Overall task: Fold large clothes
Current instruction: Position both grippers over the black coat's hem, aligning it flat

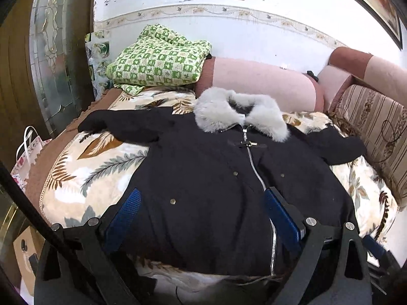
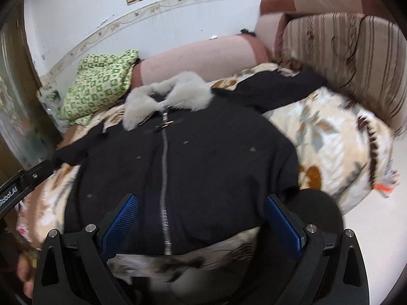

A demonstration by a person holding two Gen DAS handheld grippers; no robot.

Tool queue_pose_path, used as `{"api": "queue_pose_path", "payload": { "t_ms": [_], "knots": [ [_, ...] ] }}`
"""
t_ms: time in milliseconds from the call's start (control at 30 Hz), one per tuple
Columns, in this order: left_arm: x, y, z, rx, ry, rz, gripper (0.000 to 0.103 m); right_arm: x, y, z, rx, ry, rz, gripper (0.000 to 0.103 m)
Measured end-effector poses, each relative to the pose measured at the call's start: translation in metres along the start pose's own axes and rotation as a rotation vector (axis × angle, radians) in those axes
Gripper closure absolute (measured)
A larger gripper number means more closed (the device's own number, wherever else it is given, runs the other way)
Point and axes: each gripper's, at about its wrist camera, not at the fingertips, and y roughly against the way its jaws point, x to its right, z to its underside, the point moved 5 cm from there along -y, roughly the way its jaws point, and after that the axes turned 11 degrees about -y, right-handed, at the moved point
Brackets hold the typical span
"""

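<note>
A black zip-up coat (image 1: 208,178) with a grey fur collar (image 1: 239,114) lies face up and spread out on a leaf-patterned blanket (image 1: 84,167), sleeves out to both sides. My left gripper (image 1: 203,200) is open and empty, hovering over the coat's lower half, left of the zipper. In the right wrist view the coat (image 2: 203,157) and its collar (image 2: 168,99) lie the same way. My right gripper (image 2: 202,206) is open and empty above the coat's hem, astride the zipper. The left gripper's frame (image 2: 23,183) shows at that view's left edge.
A green checked folded cloth (image 1: 157,61) sits at the bed's far left by the wall. Pink bolsters (image 1: 259,81) line the wall. A striped cushion (image 1: 376,132) bounds the right side. A paper bag (image 1: 28,152) and a box (image 1: 28,251) stand beside the bed's left edge.
</note>
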Motion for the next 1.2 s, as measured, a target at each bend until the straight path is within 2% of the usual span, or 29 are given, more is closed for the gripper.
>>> {"api": "queue_pose_path", "payload": {
  "t_ms": [67,167,433,700,833,1067,1200],
  "knots": [
    [-0.001,-0.004,-0.002,0.004,-0.002,0.003,0.006,-0.010,-0.004,0.001,-0.020,0.019,-0.039,0.003],
    [0.004,-0.015,-0.001,-0.031,-0.032,-0.019,0.006,-0.026,-0.010,0.006,-0.025,0.077,-0.061,0.003],
    [-0.001,-0.037,0.011,-0.116,-0.029,-0.008,0.006,-0.029,-0.028,0.004,-0.054,0.078,-0.043,0.000],
    [0.012,-0.049,0.012,-0.130,-0.072,0.038,0.006,-0.027,-0.037,-0.001,-0.042,0.089,-0.017,0.000],
    [0.012,-0.058,0.012,-0.145,-0.041,0.076,0.006,-0.029,-0.038,-0.002,-0.030,0.088,-0.059,0.000],
    [0.017,-0.064,0.006,-0.137,-0.033,0.078,0.006,-0.025,-0.043,-0.008,-0.030,0.050,-0.142,0.000],
    [0.026,-0.070,0.002,-0.142,-0.061,0.075,0.006,-0.018,-0.052,-0.009,-0.049,0.045,-0.093,0.000]
  ]
}}
